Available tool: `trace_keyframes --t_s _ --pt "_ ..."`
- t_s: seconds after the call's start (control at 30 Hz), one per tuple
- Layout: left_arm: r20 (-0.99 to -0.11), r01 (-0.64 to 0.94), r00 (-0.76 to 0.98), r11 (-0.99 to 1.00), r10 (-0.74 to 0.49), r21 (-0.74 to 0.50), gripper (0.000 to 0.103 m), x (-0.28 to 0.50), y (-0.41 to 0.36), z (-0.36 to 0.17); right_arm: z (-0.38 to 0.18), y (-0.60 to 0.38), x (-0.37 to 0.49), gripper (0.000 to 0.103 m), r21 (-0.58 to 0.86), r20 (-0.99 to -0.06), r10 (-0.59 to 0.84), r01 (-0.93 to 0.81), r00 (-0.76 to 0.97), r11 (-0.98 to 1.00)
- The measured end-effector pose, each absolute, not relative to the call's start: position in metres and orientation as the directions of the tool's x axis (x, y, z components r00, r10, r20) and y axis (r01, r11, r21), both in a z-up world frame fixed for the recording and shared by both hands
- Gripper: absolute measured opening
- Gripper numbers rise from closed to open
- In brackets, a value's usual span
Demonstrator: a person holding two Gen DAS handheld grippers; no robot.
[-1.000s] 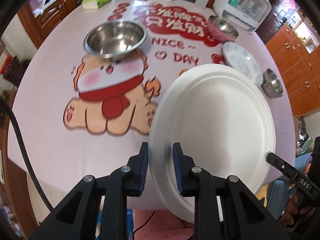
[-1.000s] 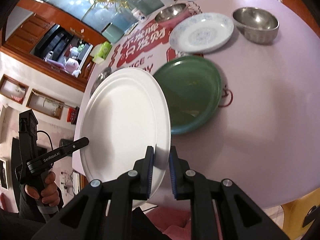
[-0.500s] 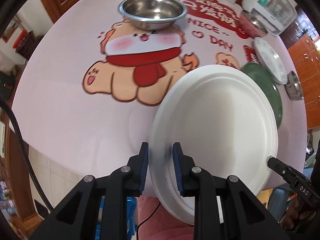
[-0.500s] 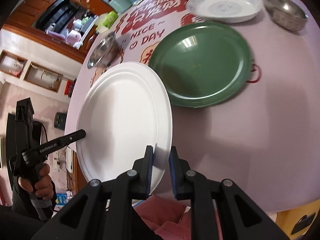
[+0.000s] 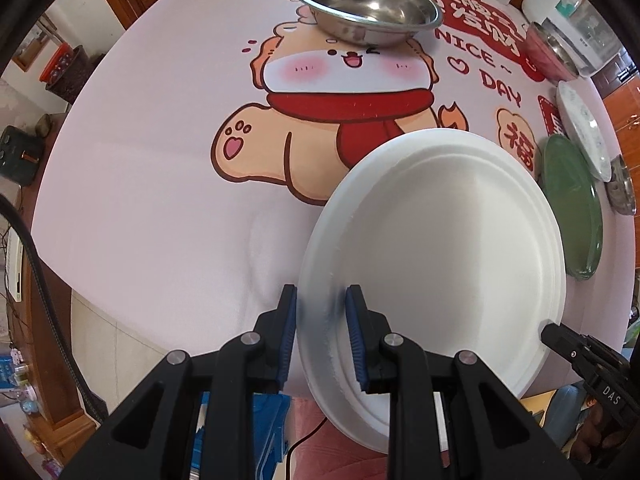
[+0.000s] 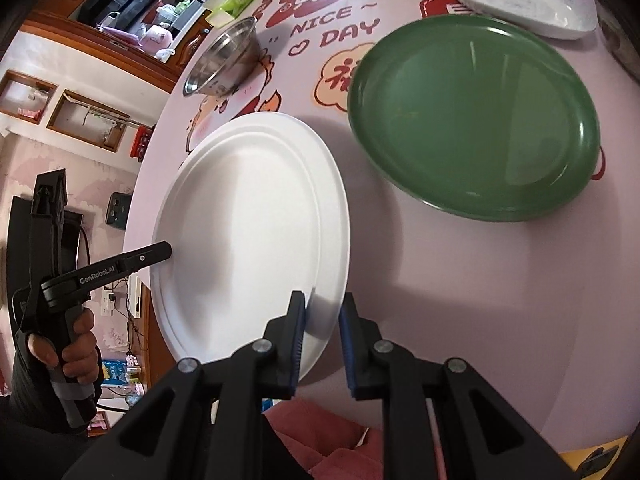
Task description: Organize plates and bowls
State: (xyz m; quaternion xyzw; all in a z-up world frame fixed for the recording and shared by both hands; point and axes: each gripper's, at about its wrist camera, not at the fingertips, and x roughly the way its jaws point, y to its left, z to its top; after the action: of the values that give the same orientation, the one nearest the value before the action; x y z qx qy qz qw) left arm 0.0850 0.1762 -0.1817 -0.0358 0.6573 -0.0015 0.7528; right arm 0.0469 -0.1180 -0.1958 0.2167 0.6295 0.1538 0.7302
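A large white plate (image 5: 440, 248) hangs low over the pink table (image 5: 140, 200), close to its front edge, carried by both grippers at opposite rims. My left gripper (image 5: 322, 312) is shut on the plate's left rim, its blue pads on either side. My right gripper (image 6: 323, 320) is shut on the right rim of the white plate (image 6: 248, 232). Just right of it, a green plate (image 6: 472, 120) lies flat on the table. In the right wrist view a hand holds the left gripper's handle at the far left.
A wide steel bowl (image 5: 368, 4) stands at the back over the cartoon dog print. Beyond the green plate (image 5: 572, 208) lie a patterned white plate (image 5: 580, 128) and a small steel bowl (image 5: 622, 188). Bottles and a white appliance line the far edge.
Both grippers have come down and forward with the white plate between them. The table and green plate now look closer and larger. Both grips are unchanged.
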Motion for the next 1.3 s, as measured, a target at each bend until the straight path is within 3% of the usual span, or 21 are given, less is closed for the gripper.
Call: trace_keyframes --t_s 0.77,1.0,1.3 --pt "-0.993 -0.006 0.109 0.999 -0.049 -0.050 0.023 0.100 0.155 -0.200 -0.208 -0.132 0.050 0.019 0.495 -0.865 0.477 0.112 0.155 0.861" --pt "-0.994 -0.013 0.104 0.999 -0.042 -0.044 0.028 0.098 0.154 -0.205 -0.205 -0.129 0.053 0.019 0.476 -0.876 0.461 0.088 0.142 0.875" --pt "-0.993 -0.014 0.116 0.999 -0.039 -0.041 0.040 0.101 0.147 -0.204 -0.201 -0.128 0.053 0.036 0.464 -0.881 0.453 0.053 0.136 0.885"
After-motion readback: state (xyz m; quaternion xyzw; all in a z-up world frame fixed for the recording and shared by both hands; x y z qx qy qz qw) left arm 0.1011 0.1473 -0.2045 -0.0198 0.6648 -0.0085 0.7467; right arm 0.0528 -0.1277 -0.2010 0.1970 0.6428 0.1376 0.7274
